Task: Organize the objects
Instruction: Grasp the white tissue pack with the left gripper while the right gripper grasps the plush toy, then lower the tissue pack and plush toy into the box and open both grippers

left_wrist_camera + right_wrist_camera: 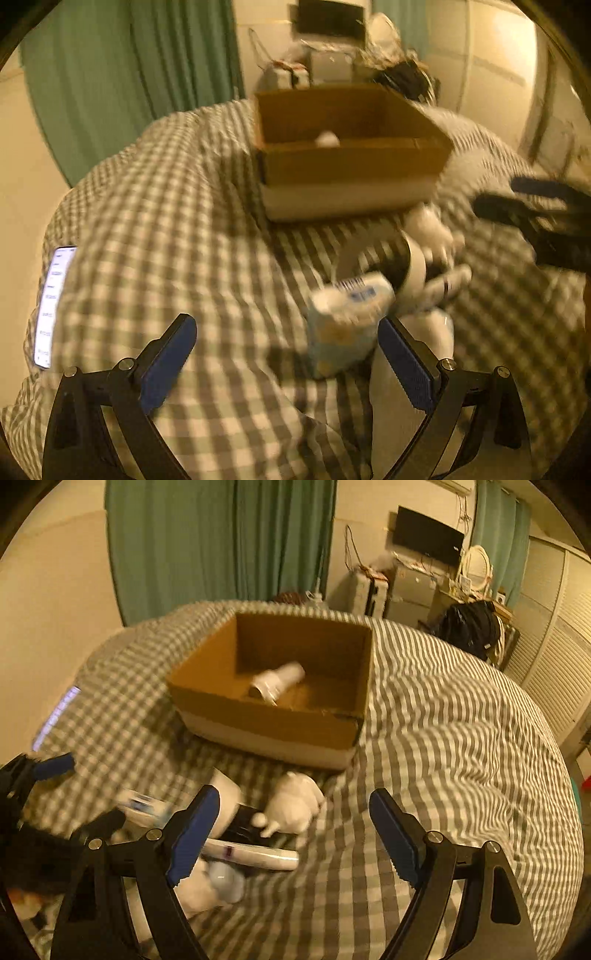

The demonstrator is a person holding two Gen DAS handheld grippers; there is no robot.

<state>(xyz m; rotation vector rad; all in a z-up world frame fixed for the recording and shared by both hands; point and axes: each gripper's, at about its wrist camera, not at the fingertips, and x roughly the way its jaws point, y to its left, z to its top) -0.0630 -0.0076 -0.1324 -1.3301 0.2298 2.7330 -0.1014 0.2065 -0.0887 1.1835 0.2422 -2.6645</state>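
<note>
While both grippers hung over the bed (461, 738), jaws stood wide and empty: left gripper (288, 354) just short of a tissue pack (347, 321), right gripper (295, 830) above a white tube (255, 854) and plush toy (295, 805). That pile lay just in front of the box (266, 723); one white bottle (279, 681) lay inside.

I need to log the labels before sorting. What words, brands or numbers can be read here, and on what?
None can be read.
Phone screen: lines of text, too small and blurred.
Light blue packet: blue print on its label, blurred.
White tube: a dark mark, unreadable.
Cardboard box: no print visible.
</note>
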